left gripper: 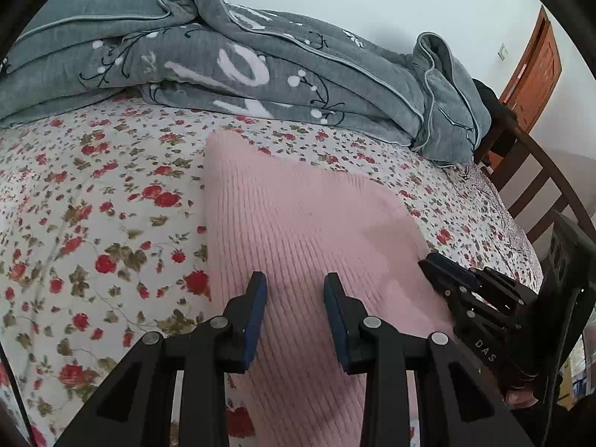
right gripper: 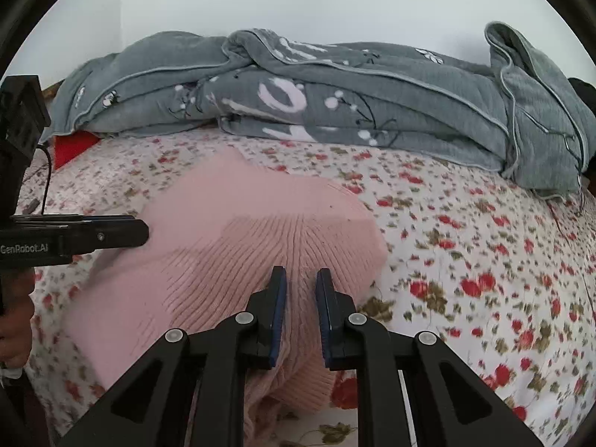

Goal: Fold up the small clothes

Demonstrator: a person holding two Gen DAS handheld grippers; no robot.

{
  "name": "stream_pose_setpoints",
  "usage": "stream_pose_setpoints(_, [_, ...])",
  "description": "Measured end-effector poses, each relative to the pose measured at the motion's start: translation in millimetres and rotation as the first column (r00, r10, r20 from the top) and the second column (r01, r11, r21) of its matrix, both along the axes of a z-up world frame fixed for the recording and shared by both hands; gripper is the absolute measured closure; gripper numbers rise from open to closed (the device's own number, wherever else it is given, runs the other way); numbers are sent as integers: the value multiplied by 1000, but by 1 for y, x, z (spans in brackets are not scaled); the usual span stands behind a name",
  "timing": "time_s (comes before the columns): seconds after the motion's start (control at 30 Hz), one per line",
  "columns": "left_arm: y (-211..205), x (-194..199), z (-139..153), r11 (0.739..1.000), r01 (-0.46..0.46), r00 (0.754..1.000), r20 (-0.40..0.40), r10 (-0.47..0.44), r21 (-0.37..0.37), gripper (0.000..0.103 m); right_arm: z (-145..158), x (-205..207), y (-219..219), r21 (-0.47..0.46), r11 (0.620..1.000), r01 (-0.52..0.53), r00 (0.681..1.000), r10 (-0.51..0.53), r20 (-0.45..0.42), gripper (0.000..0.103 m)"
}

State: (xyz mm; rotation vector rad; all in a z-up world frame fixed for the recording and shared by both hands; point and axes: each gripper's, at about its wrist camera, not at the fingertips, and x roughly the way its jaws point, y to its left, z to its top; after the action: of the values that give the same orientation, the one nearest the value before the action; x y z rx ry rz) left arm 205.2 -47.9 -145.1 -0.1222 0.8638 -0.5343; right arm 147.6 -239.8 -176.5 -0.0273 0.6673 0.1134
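A pink ribbed knit garment (left gripper: 298,216) lies on the floral bedsheet (left gripper: 93,205), and its near edge is raised toward both grippers. My left gripper (left gripper: 296,283) is shut on the near edge, with the knit filling the gap between its blue pads. My right gripper (right gripper: 301,275) is shut on a bunched fold of the same garment (right gripper: 260,231). In the left wrist view the right gripper (left gripper: 437,264) sits at the garment's right edge. In the right wrist view the left gripper (right gripper: 138,229) comes in from the left at the garment's left side.
A crumpled grey quilt (left gripper: 242,67) lies across the far side of the bed. A dark wooden bed frame (left gripper: 540,186) and a brown door (left gripper: 532,74) stand at the right. A red item (right gripper: 70,149) pokes out under the quilt. A hand (right gripper: 15,331) holds the left gripper.
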Motion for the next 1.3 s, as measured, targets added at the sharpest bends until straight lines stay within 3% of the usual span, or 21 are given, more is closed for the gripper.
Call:
stream_pose_setpoints(0.33, [8, -5, 8, 998, -54, 997, -54, 53, -20, 72, 12, -4, -5, 33, 999, 3, 999, -2, -45, 87])
stream_pose_setpoints(0.53, [13, -33, 26, 996, -77, 995, -66, 79, 37, 72, 35, -33, -16, 43, 997, 57, 998, -55, -37, 59])
stream_pose_setpoints(0.6, [13, -48, 34, 996, -77, 995, -56, 80, 55, 63, 42, -46, -23, 52, 996, 76, 996, -74, -44, 51])
stream_pose_setpoints(0.63, [12, -58, 40, 994, -83, 996, -40, 86, 66, 47, 47, -52, -26, 58, 995, 83, 996, -81, -45, 51])
stream_pose_setpoints(0.67, [13, -66, 46, 993, -92, 996, -14, 94, 76, 39, 52, -61, -30, 65, 994, 88, 995, -86, -42, 51])
stream_pose_setpoints(0.87, [5, -118, 87, 981, -138, 986, 110, 124, 135, 32, 80, -102, -43, 66, 991, 116, 993, -115, -16, 49])
stream_pose_setpoints(1.03, [-2, -162, 112, 960, -194, 963, 224, 148, 201, 25, 99, -138, -48, 52, 988, 145, 989, -146, 3, 48])
stream_pose_setpoints(1.13, [-5, -184, 119, 945, -234, 946, 278, 167, 227, 19, 107, -160, -46, 41, 987, 157, 987, -158, 18, 32])
stream_pose_setpoints(1.2, [-8, -196, 121, 941, -244, 942, 287, 173, 234, 15, 111, -176, -44, 25, 986, 164, 985, -165, 51, 14])
stream_pose_setpoints(1.3, [-8, -211, 125, 938, -258, 936, 299, 184, 232, 15, 118, -197, -43, 22, 985, 173, 981, -174, 89, 7])
